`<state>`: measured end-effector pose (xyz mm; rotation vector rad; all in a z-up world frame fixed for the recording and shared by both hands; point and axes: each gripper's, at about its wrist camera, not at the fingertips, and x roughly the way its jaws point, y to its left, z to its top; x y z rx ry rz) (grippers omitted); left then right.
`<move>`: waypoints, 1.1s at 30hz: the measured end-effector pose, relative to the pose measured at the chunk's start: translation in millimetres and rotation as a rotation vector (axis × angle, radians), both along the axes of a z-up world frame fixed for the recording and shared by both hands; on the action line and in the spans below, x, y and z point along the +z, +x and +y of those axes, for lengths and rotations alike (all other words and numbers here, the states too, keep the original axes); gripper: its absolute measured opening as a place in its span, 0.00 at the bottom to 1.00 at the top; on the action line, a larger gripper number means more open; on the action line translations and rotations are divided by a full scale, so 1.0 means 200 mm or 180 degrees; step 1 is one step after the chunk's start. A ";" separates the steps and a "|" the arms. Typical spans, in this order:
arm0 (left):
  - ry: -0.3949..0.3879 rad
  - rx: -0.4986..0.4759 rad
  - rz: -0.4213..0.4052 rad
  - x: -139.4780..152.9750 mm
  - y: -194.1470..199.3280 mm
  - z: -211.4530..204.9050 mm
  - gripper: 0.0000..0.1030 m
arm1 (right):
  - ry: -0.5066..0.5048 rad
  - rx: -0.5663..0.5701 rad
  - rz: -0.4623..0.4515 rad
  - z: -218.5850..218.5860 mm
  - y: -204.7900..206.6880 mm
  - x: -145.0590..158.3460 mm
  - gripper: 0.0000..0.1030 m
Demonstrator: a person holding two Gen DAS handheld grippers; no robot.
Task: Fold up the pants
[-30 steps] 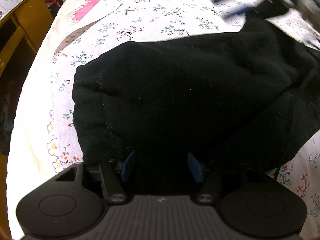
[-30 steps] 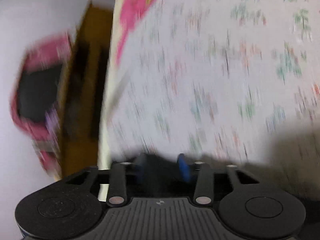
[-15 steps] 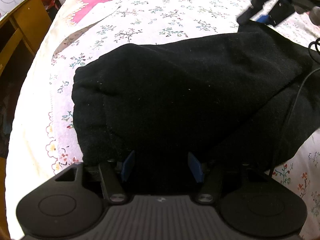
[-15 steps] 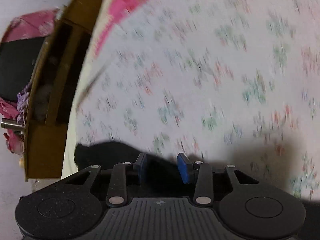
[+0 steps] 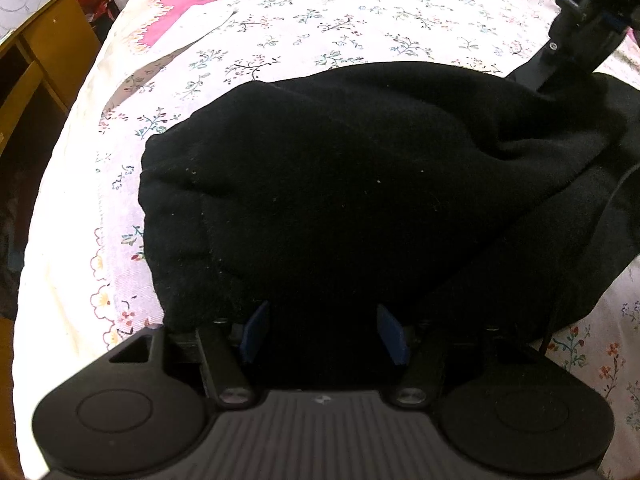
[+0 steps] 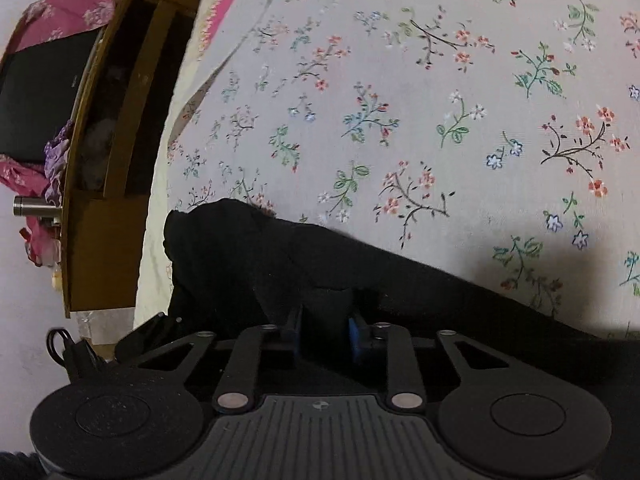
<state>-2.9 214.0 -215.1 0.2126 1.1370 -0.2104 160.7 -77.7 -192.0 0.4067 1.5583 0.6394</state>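
Right gripper point(image 6: 324, 330) pinches a fold of black pants point(image 5: 360, 184) — left gripper point(image 5: 322, 332) spread wide over them — on the floral sheet point(image 6: 400, 100).

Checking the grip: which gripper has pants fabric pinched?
The right gripper: its jaws close on a fold of the black pants. The left gripper is open.

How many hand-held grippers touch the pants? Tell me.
2. The left hand-held gripper sits at the black pants' near edge; the right hand-held gripper pinches a far fold.
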 end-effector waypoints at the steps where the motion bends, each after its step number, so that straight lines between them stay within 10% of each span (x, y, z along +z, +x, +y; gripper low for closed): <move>1: -0.0002 -0.0008 0.0002 0.00 0.00 0.00 0.68 | 0.0027 -0.0066 -0.0026 0.00 0.00 0.00 0.06; 11: 0.0020 -0.0049 0.0002 0.01 0.00 0.00 0.68 | 0.1107 -0.1630 -0.0229 -0.20 0.19 -0.05 0.00; 16: 0.0014 -0.0051 0.0000 0.01 0.00 0.00 0.68 | 0.0560 -0.0979 -0.0808 -0.10 0.24 0.12 0.00; 22: 0.0018 -0.0073 -0.0043 0.02 -0.02 0.00 0.68 | 0.0103 -0.0579 -0.0842 -0.08 0.16 0.17 0.00; 26: 0.0012 -0.0084 -0.0025 0.01 -0.02 0.00 0.69 | 0.0607 -0.0251 -0.0978 0.03 0.03 0.20 0.00; 31: 0.0003 -0.0094 -0.0031 0.02 -0.01 0.00 0.69 | -0.0166 -0.0904 -0.0423 -0.21 0.07 -0.24 0.00; 33: 0.0016 -0.0094 -0.0041 0.02 -0.02 0.00 0.69 | 0.0100 -0.1383 -0.0297 -0.40 0.08 -0.32 0.00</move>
